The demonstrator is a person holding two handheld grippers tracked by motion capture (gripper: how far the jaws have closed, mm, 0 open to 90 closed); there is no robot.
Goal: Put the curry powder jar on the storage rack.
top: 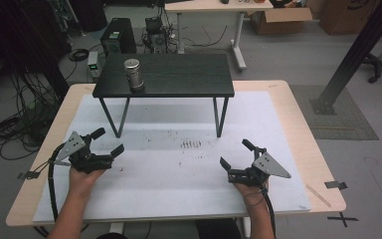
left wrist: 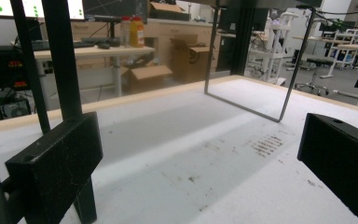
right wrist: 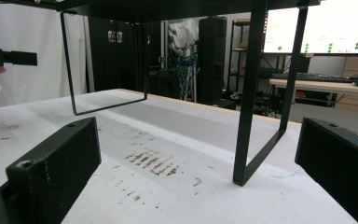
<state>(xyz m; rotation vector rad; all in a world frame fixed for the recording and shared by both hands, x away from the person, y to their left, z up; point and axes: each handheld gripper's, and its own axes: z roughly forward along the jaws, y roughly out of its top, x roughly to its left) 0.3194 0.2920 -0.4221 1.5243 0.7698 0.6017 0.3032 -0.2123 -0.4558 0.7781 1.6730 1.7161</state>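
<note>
**Both grippers idle and open, steel cup up on the riser**

Thing nearest the work: a metal cup (top: 134, 73). Cylindrical, brushed silver finish, standing upright, top face round and pale. It sits on the left part of the black riser table (top: 189, 74), close to that table's near edge. Riser is a flat dark top on thin black loop legs, standing on the white mat (top: 179, 194) toward its far side.

Left gripper (top: 107, 141): held low over the mat near its left edge, jaws spread wide, nothing between them. In the left gripper view the two black jaws frame bare mat and a riser leg (left wrist: 247, 105) farther off. Cup is well apart from these jaws, up and ahead of them, above mat level.

Right gripper (top: 237, 153): held low over the mat's right side, jaws also wide apart and empty. The right gripper view looks under the riser top; one leg (right wrist: 249, 98) stands near, between the jaws in frame but not touching either. Rust-coloured marks (right wrist: 151, 163) on the mat lie just ahead. The cup is far from this gripper, diagonally across the riser.
</note>
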